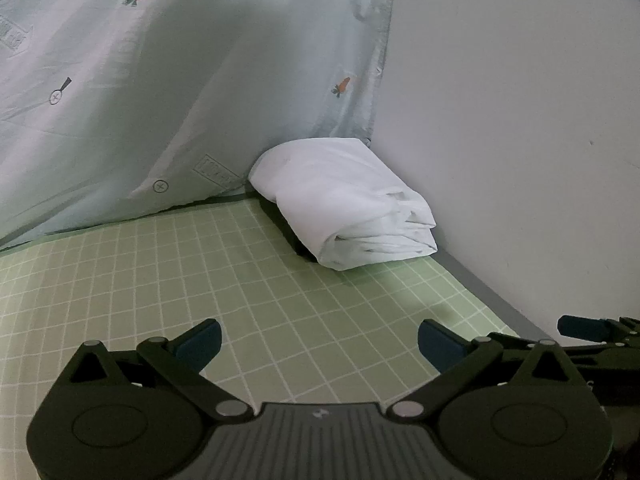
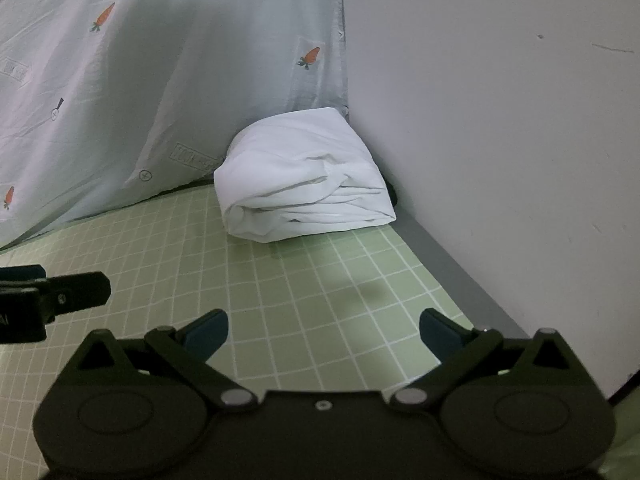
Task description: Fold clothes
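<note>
A white garment [image 1: 348, 208] [image 2: 304, 184] lies folded into a thick bundle in the far corner of the bed, against the wall and a pale hanging sheet. My left gripper [image 1: 319, 342] hovers open over the green checked bed sheet [image 1: 160, 280], well short of the bundle, nothing between its fingers. My right gripper [image 2: 323, 334] is also open and empty, at a similar distance from the bundle. In the left wrist view the right gripper's fingers [image 1: 584, 328] show at the right edge. The left gripper's fingers [image 2: 76, 292] appear at the left edge of the right wrist view.
A pale sheet [image 1: 180, 80] [image 2: 160, 80] printed with carrots hangs behind the bed on the left. A plain white wall [image 1: 520, 120] [image 2: 500, 140] closes the right side. A grey bed frame edge [image 1: 488, 296] [image 2: 452, 272] runs along the wall.
</note>
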Available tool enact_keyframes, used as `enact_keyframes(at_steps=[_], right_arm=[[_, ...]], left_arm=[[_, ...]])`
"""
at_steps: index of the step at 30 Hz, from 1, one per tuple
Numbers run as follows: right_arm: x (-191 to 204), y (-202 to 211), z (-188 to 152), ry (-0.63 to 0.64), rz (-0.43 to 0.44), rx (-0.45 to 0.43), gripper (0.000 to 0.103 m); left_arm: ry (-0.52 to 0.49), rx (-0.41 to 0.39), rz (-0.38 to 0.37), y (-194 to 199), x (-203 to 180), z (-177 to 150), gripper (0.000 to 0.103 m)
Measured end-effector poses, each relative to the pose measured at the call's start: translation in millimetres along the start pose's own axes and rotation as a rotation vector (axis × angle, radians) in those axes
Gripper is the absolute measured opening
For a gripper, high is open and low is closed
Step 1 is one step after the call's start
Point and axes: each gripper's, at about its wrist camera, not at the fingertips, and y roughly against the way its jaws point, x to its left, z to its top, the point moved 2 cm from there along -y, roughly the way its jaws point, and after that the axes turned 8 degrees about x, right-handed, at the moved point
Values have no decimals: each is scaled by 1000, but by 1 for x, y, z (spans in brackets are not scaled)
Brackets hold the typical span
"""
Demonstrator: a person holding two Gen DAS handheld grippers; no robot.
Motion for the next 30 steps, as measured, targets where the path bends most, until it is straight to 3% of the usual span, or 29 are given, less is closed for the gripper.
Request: enact_keyframes(at_steps=[30], right_arm=[[2,0,2,1,2,4,103]], left_arm=[[4,6,0,3,7,-3,103]])
